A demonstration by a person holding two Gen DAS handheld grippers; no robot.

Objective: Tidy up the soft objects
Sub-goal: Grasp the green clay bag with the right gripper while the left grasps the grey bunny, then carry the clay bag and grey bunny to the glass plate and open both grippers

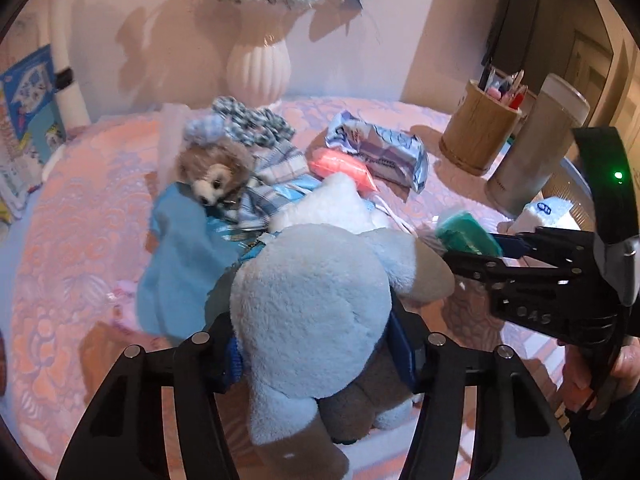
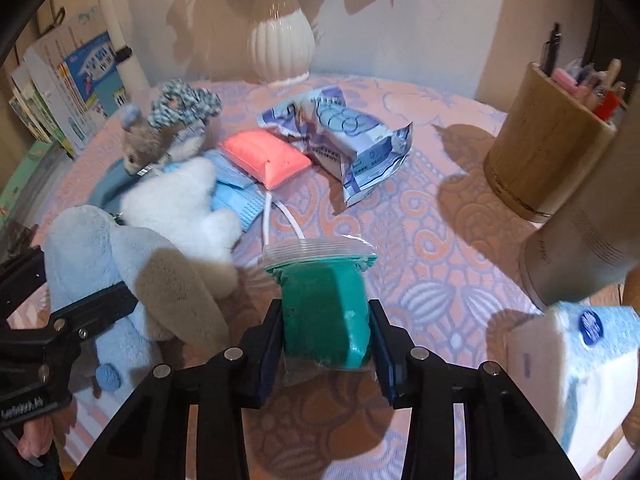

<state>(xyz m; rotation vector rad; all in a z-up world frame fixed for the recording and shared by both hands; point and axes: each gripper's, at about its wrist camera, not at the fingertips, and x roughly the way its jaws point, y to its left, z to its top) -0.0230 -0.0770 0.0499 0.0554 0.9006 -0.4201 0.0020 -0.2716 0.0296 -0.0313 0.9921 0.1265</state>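
Note:
A light-blue plush toy (image 1: 312,312) with tan ears lies on the pink patterned tablecloth (image 2: 440,220). My left gripper (image 1: 316,352) is shut on it, one pad pressing into each side. In the right wrist view the same plush (image 2: 92,248) lies at the left. My right gripper (image 2: 326,340) is shut on a teal soft block in a clear zip bag (image 2: 324,312). Further back lie a white plush (image 2: 180,204), a small brown plush (image 2: 148,144), a pink bagged block (image 2: 264,156), blue face masks (image 2: 240,196) and a blue cloth (image 1: 184,256).
A crumpled mask packet (image 2: 352,136) lies mid-table. A white ribbed vase (image 2: 282,44) stands at the back. At the right are a wooden pen holder (image 2: 544,160), a grey cylinder (image 2: 580,232) and a tissue pack (image 2: 580,368). Books (image 2: 72,88) lean at the left.

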